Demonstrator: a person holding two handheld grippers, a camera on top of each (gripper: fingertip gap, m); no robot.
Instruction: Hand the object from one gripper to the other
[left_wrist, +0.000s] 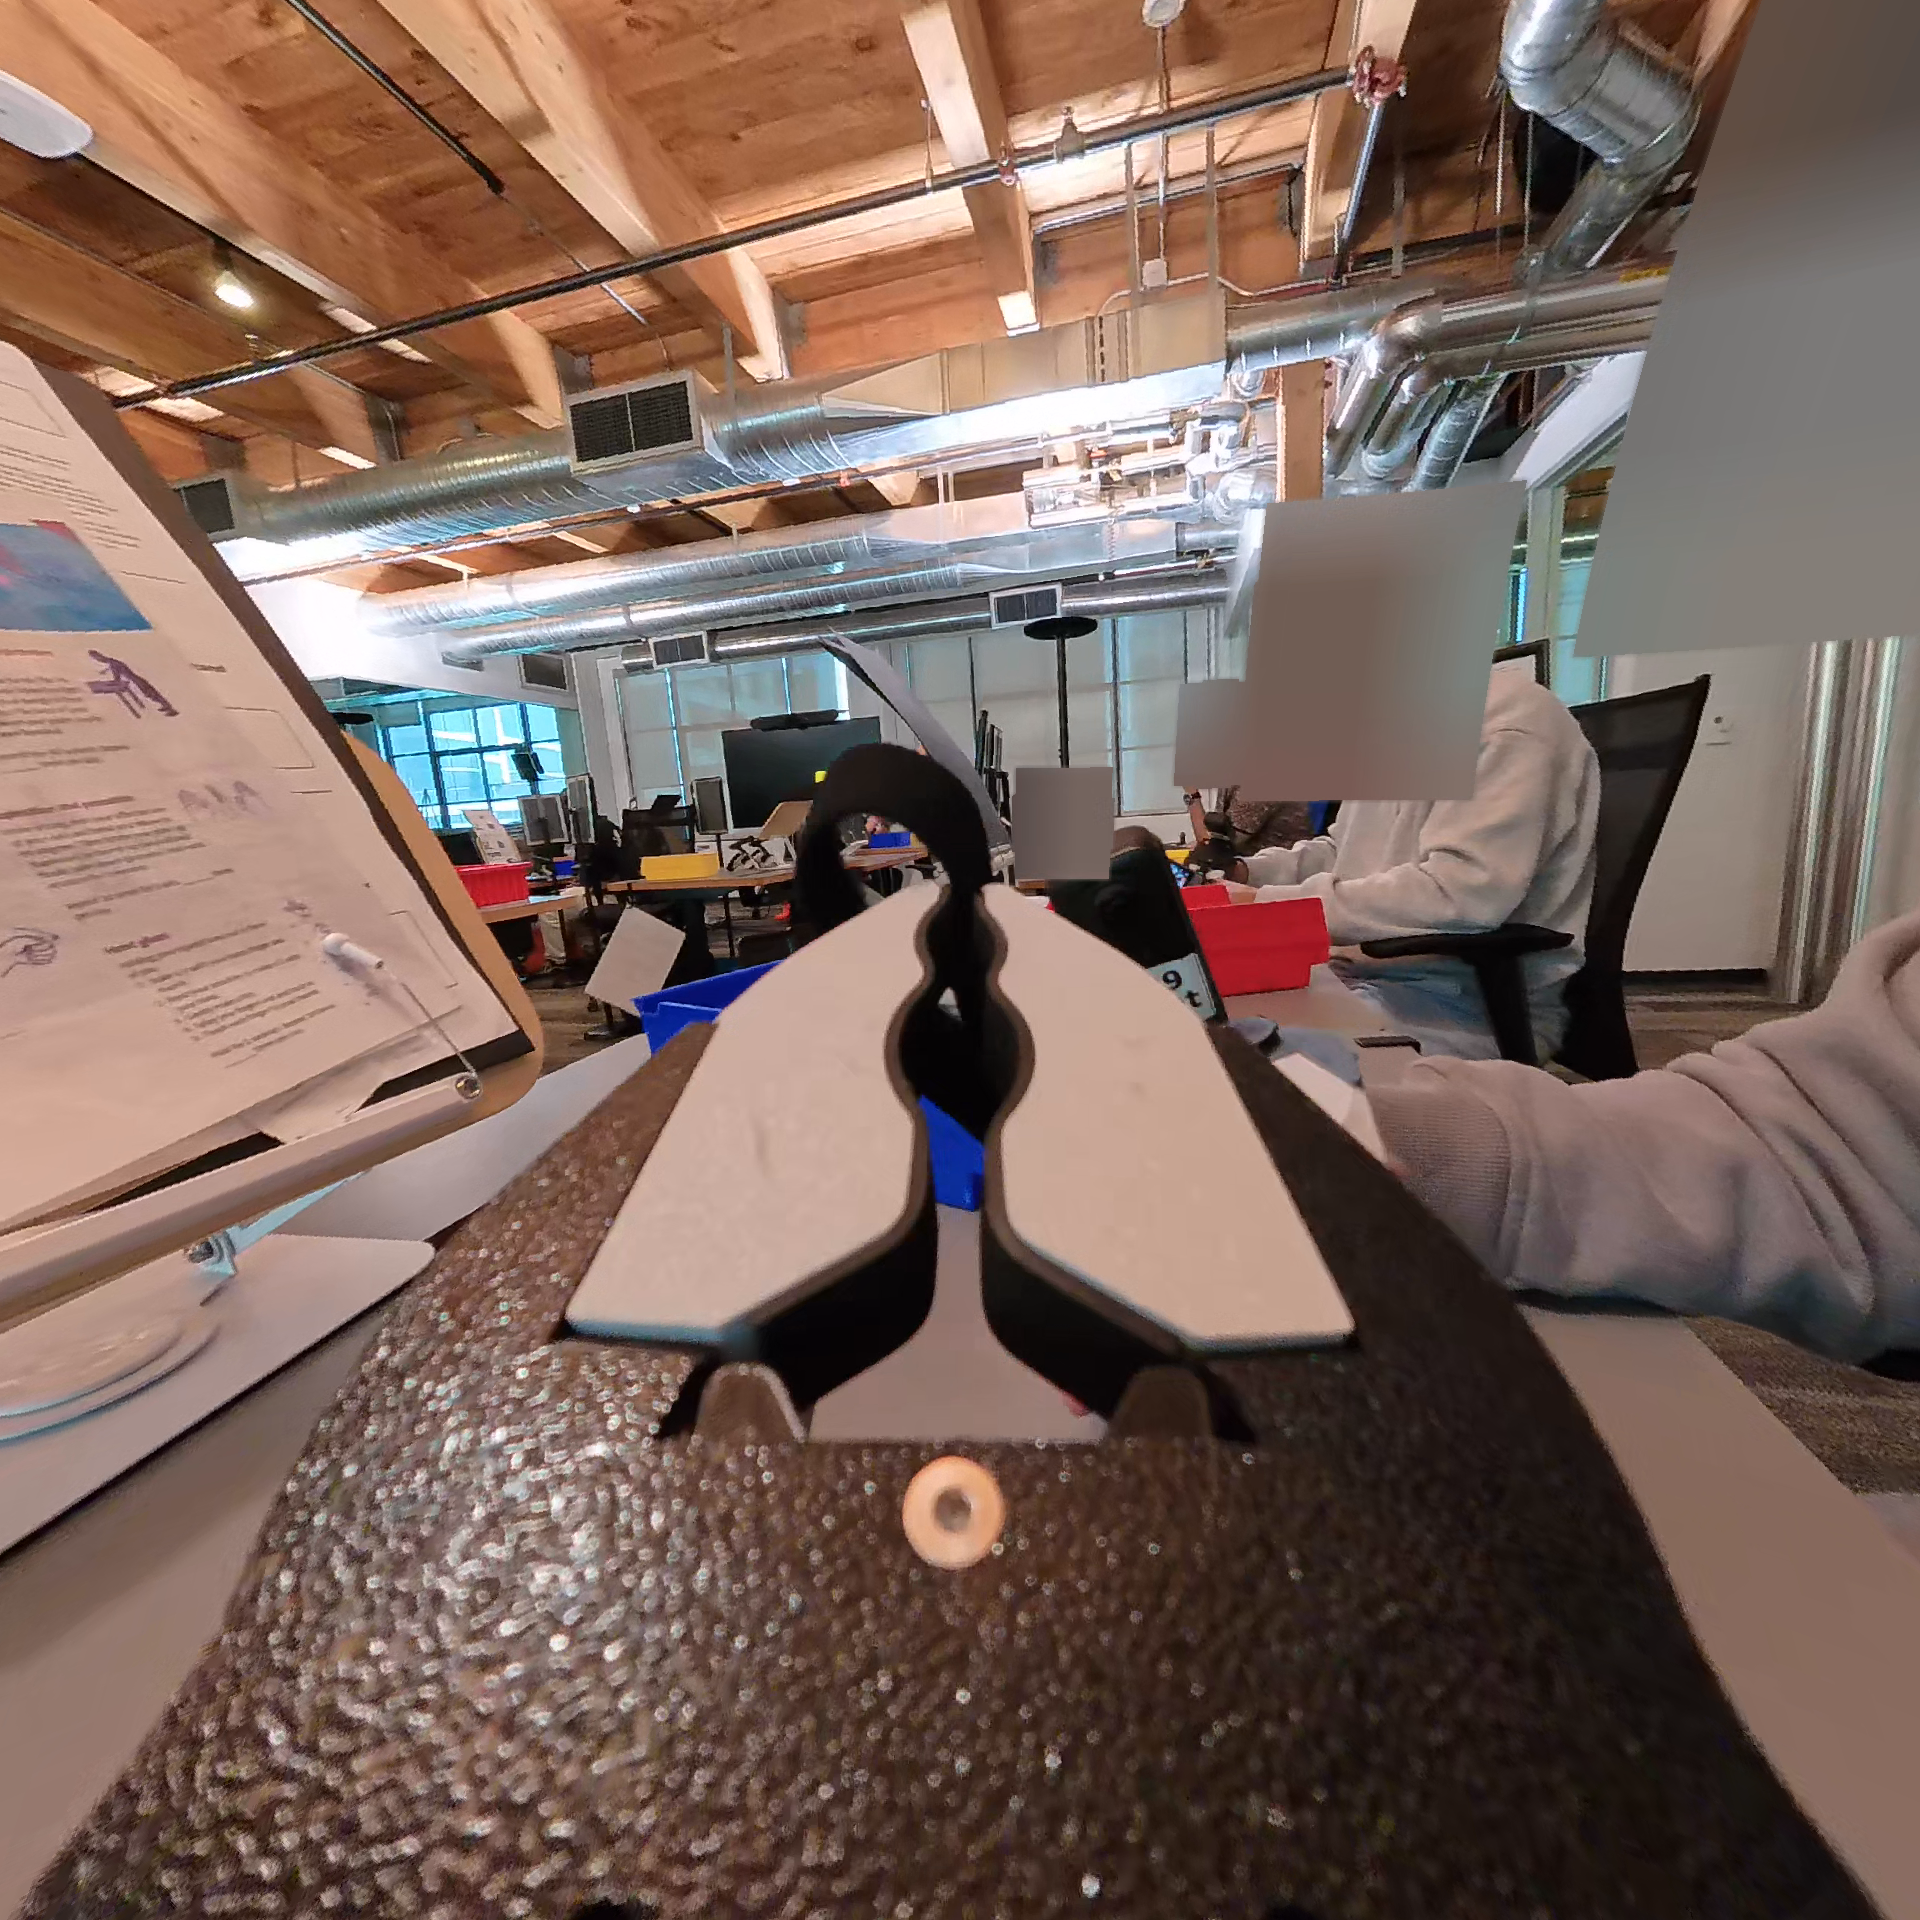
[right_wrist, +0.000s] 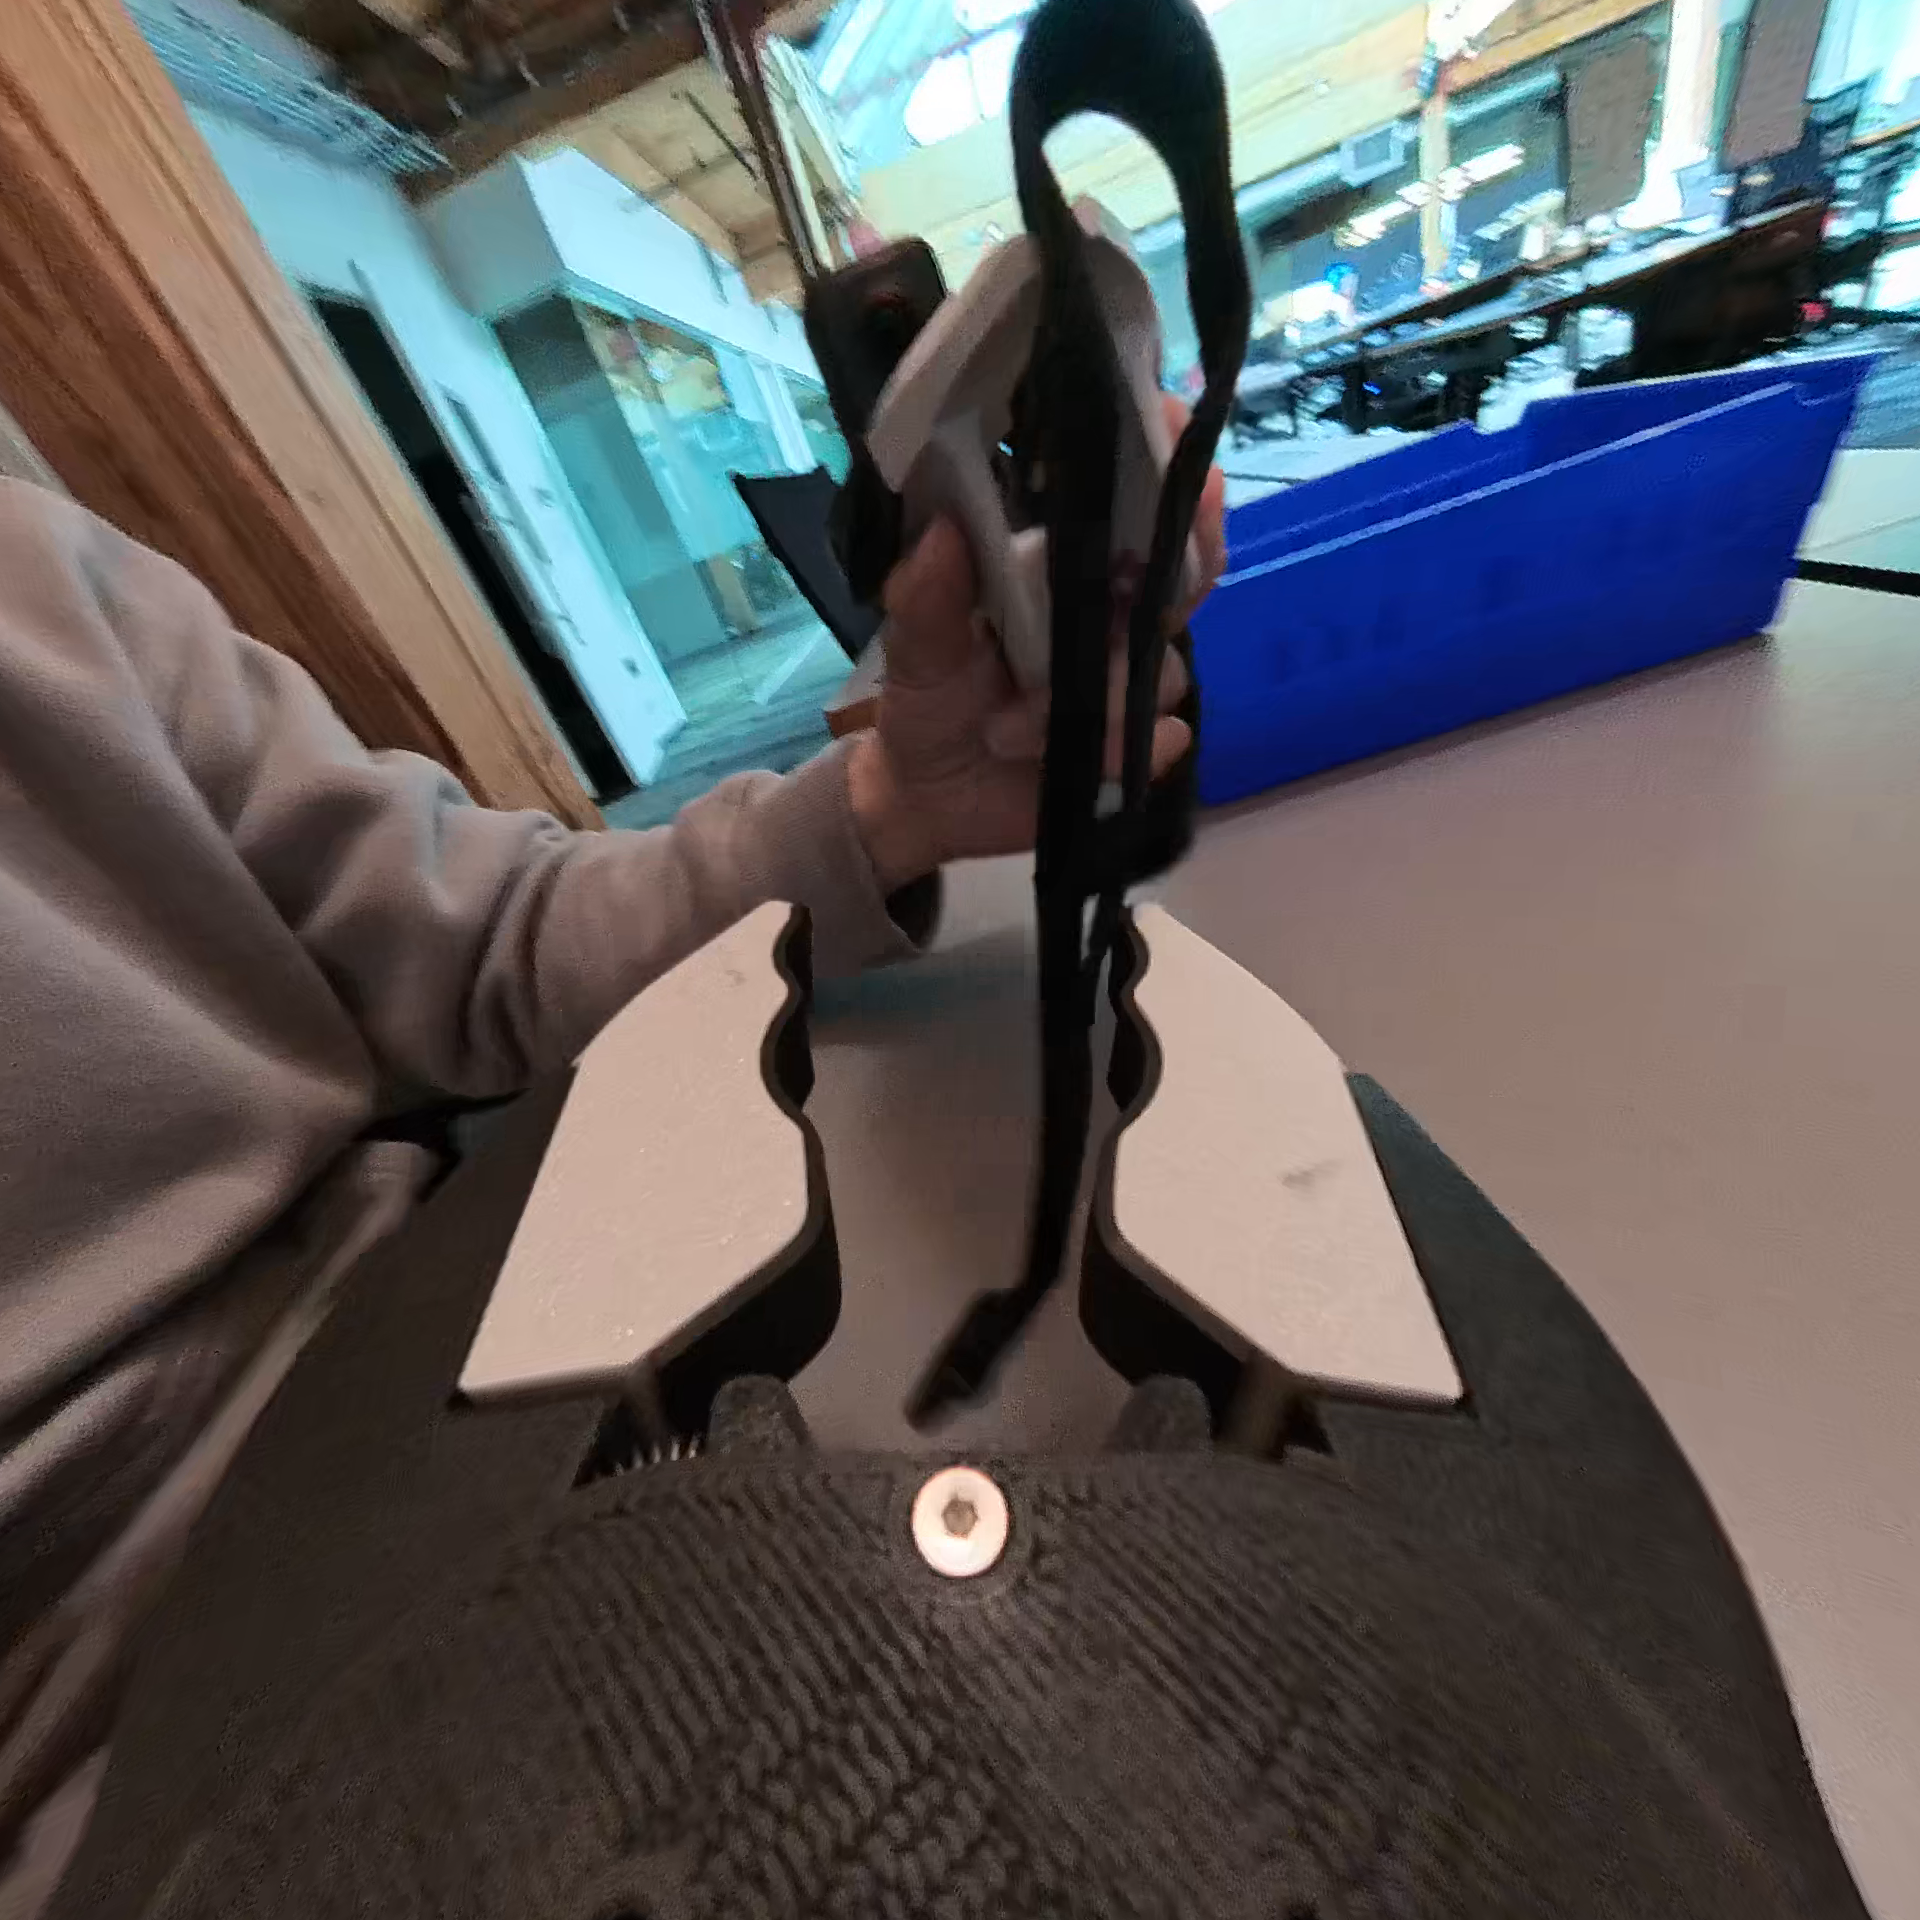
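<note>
Left wrist view: the left gripper (left_wrist: 961, 914) is clamped on the black strap (left_wrist: 904, 800), whose loop arches toward 12 o'clock beyond the tips. Right wrist view: the right gripper (right_wrist: 961, 925) stands apart, and the strap (right_wrist: 1070, 831) hangs along the 12-to-6 axis between its fingers, nearer the 3 o'clock finger (right_wrist: 1247, 1164); contact there cannot be determined.

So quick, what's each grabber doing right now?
Left gripper: shut on the looped black fabric strap.
Right gripper: open, the strap's hanging end between its fingers, not pinched yet.
</note>
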